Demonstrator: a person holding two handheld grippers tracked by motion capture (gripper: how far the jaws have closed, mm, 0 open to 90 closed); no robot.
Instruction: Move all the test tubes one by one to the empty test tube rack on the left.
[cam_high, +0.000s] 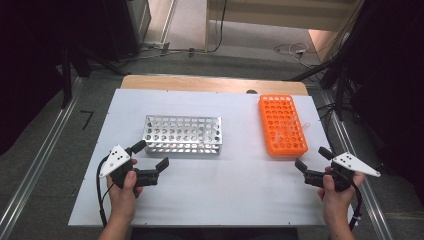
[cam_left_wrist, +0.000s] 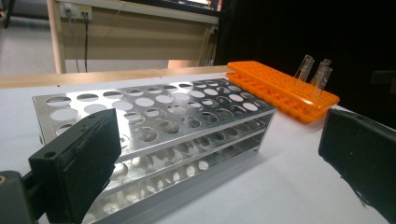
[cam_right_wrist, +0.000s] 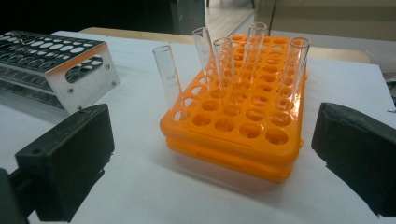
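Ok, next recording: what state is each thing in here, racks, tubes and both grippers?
Orange rack: flat on the table, holding five tubes, most holes free.
Glass tubes: clear, look empty, leaning in their holes.
Metal rack: upright on the table, no tubes seen in it.
Left gripper: jaws open, holding nothing.
Right gripper: jaws open, holding nothing.

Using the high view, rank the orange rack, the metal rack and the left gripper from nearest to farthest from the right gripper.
1. Orange rack: just ahead of the right gripper, on the table's right side.
2. Metal rack: left of centre.
3. Left gripper: near edge, far left, open like the right.
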